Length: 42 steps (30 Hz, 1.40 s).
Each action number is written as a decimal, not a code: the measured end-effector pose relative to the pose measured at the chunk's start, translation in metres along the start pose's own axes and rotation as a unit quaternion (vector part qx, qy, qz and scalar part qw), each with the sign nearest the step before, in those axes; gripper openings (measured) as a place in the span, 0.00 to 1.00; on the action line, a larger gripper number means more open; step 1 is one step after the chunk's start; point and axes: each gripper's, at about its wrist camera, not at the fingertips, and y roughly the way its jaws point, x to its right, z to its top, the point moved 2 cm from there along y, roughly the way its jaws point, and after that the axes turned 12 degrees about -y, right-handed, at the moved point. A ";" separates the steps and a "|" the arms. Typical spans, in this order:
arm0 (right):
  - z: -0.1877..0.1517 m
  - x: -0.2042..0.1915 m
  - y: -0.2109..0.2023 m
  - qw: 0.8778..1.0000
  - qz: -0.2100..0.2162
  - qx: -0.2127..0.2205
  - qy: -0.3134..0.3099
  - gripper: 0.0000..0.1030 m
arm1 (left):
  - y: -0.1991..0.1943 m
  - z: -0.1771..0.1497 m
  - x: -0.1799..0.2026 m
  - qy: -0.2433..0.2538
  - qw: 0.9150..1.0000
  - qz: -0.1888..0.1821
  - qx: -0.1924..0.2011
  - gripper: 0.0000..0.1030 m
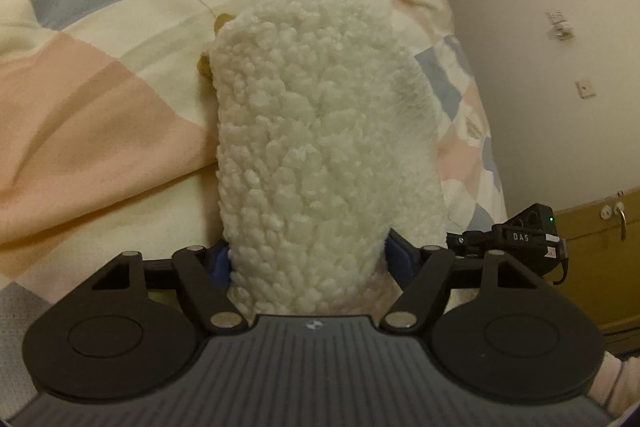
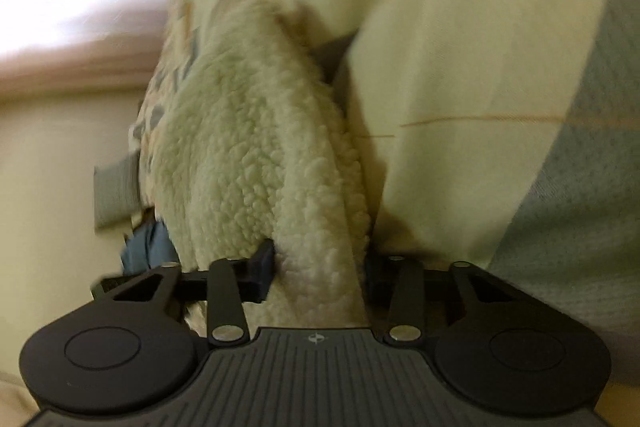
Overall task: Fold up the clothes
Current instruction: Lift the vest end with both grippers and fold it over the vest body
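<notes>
Your left gripper [image 1: 308, 259] fingers clamp a nubbly white sherpa fleece garment [image 1: 320, 131] above the pastel checked quilt [image 1: 100, 99]. Your right gripper [image 2: 316, 267] fingers pinch that same bunched fleece [image 2: 256, 155].

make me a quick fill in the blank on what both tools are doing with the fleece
1. The left tool is shut on a white fluffy ____ garment.
2. The right tool grips the ____ garment.
3. Beneath lies a patchwork quilt of cream, pink and ____ patches.

Missing words: fleece; same; grey-blue
</notes>
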 end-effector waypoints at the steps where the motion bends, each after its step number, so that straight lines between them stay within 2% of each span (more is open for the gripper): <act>1: 0.001 -0.002 0.000 1.000 -0.007 -0.001 0.009 0.32 | -0.001 0.002 0.004 -0.001 1.000 0.007 -0.004 0.58; 3: 0.003 -0.020 -0.004 0.999 -0.034 -0.005 0.002 0.29 | -0.007 0.005 0.015 0.004 1.000 0.022 -0.011 0.50; 5: 0.005 -0.038 -0.010 0.998 -0.059 -0.008 -0.006 0.27 | -0.011 0.011 0.031 0.011 0.999 0.037 -0.018 0.48; 7: 0.011 -0.056 -0.023 0.998 -0.063 -0.002 -0.015 0.26 | -0.020 0.018 0.047 0.006 0.999 0.039 -0.025 0.47; 10: 0.022 -0.080 -0.048 0.998 -0.065 0.010 -0.026 0.26 | -0.031 0.029 0.078 0.001 0.999 0.029 -0.026 0.47; 13: 0.040 -0.093 -0.089 0.997 -0.065 0.030 -0.032 0.26 | -0.029 0.040 0.122 0.016 0.999 0.015 -0.024 0.47; 17: 0.072 -0.089 -0.156 0.994 -0.079 0.058 -0.038 0.26 | 0.015 0.056 0.192 0.033 0.999 -0.016 -0.025 0.47; 23: 0.149 -0.039 -0.274 0.986 -0.127 0.087 -0.064 0.26 | 0.130 0.070 0.280 0.030 0.996 -0.081 -0.030 0.48; 28: 0.214 0.021 -0.338 0.979 -0.153 0.095 -0.094 0.26 | 0.232 0.084 0.331 0.025 0.993 -0.114 -0.026 0.48; 32: 0.252 0.071 -0.346 0.978 -0.162 0.086 -0.103 0.27 | 0.296 0.095 0.341 0.013 0.994 -0.110 -0.025 0.48; 35: 0.270 0.111 -0.339 0.978 -0.172 0.076 -0.092 0.28 | 0.334 0.095 0.330 -0.006 0.996 -0.085 -0.034 0.50; 38: 0.271 0.145 -0.328 0.980 -0.176 0.073 -0.064 0.35 | 0.350 0.092 0.320 -0.021 0.997 -0.068 -0.039 0.57; 39: 0.269 0.155 -0.327 0.981 -0.173 0.076 -0.053 0.42 | 0.355 0.091 0.317 -0.024 0.997 -0.062 -0.041 0.58; 42: 0.261 0.160 -0.335 0.982 -0.154 0.101 -0.034 0.47 | 0.339 0.095 0.323 -0.005 0.998 -0.045 -0.041 0.60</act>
